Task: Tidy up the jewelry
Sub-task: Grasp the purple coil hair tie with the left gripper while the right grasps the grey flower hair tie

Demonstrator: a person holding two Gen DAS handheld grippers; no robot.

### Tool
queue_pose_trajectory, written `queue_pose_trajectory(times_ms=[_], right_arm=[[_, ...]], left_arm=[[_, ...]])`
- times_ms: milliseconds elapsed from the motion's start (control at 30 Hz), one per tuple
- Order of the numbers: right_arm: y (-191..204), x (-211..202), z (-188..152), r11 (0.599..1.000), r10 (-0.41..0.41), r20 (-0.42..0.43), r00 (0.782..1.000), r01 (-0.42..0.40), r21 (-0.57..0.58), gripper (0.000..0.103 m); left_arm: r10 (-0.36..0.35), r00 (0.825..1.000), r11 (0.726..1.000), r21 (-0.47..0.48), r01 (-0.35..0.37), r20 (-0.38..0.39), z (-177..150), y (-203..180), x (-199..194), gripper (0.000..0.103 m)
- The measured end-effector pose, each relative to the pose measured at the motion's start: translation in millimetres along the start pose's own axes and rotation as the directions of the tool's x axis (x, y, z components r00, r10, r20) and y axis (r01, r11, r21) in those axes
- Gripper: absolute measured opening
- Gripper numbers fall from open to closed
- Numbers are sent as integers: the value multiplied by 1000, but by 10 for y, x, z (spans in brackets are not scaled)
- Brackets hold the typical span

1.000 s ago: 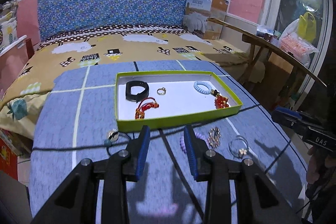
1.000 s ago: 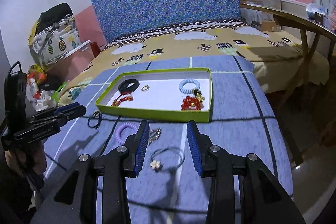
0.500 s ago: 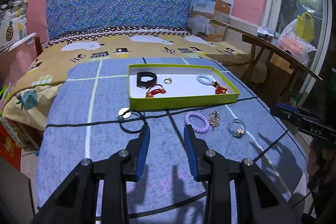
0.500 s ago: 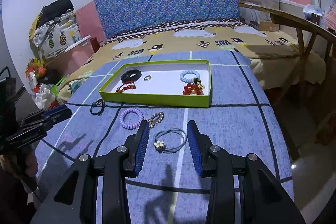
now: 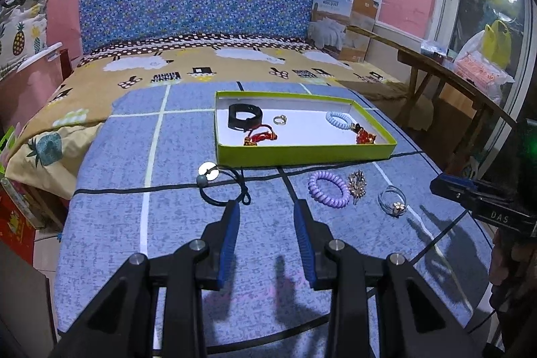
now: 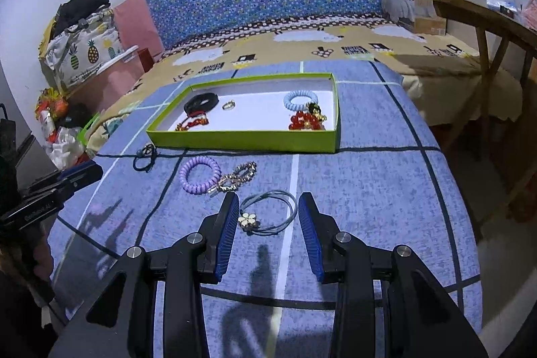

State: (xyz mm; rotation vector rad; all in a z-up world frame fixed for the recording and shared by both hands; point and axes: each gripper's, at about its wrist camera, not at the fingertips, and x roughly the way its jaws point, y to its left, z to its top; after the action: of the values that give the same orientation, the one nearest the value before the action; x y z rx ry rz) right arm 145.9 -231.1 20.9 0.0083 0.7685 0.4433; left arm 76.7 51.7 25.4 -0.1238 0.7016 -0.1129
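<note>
1. Both-handed: the left gripper [image 5: 266, 213] is spread apart, holding nothing, above the blue cloth [image 5: 110, 223].
2. Likewise the right gripper [image 6: 268, 207] gapes empty, its fingers flanking the flower hair tie [image 6: 268, 212].
3. Beyond lies the green tray [image 6: 241, 140], jewelry inside; a purple coil tie [image 6: 199, 173] rests before it.

The left gripper [image 5: 266, 213] hangs over the blue cloth [image 5: 110, 223], jaws apart and empty, with a black cord necklace [image 5: 223, 187] just ahead. A green tray [image 5: 302, 153] beyond holds a black band [image 5: 245, 116], a ring [image 5: 279, 120] and red beads [image 5: 365, 136]. A purple coil bracelet [image 5: 328, 193] lies near the tray, and the right gripper [image 5: 483, 200] shows at the right edge.
</note>
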Motion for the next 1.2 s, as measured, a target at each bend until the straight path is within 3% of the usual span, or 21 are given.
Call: queue_pose_trajectory(times_ms=[533, 767, 1033, 1067, 1133, 1200], right_arm=[[203, 355, -90, 996, 44, -95, 995, -51, -75, 38], [220, 482, -113, 994, 30, -122, 992, -43, -101, 38], [237, 594, -113, 989, 5, -156, 988, -28, -143, 37], [246, 598, -113, 988, 1, -155, 988, -25, -151, 35], [255, 603, -117, 986, -11, -156, 988, -15, -167, 18], [248, 600, -119, 985, -11, -155, 988, -16, -169, 18]], left_arm=[[-78, 988, 995, 53, 86, -132, 141, -302, 629, 35], [-83, 981, 994, 56, 94, -172, 214, -403, 894, 35], [-38, 975, 992, 109, 63, -218, 215, -571, 1109, 35], [-27, 977, 991, 126, 54, -212, 206, -600, 1107, 35], [-8, 978, 988, 147, 39, -207, 192, -641, 1110, 29], [3, 979, 987, 158, 30, -202, 186, -662, 1112, 17]])
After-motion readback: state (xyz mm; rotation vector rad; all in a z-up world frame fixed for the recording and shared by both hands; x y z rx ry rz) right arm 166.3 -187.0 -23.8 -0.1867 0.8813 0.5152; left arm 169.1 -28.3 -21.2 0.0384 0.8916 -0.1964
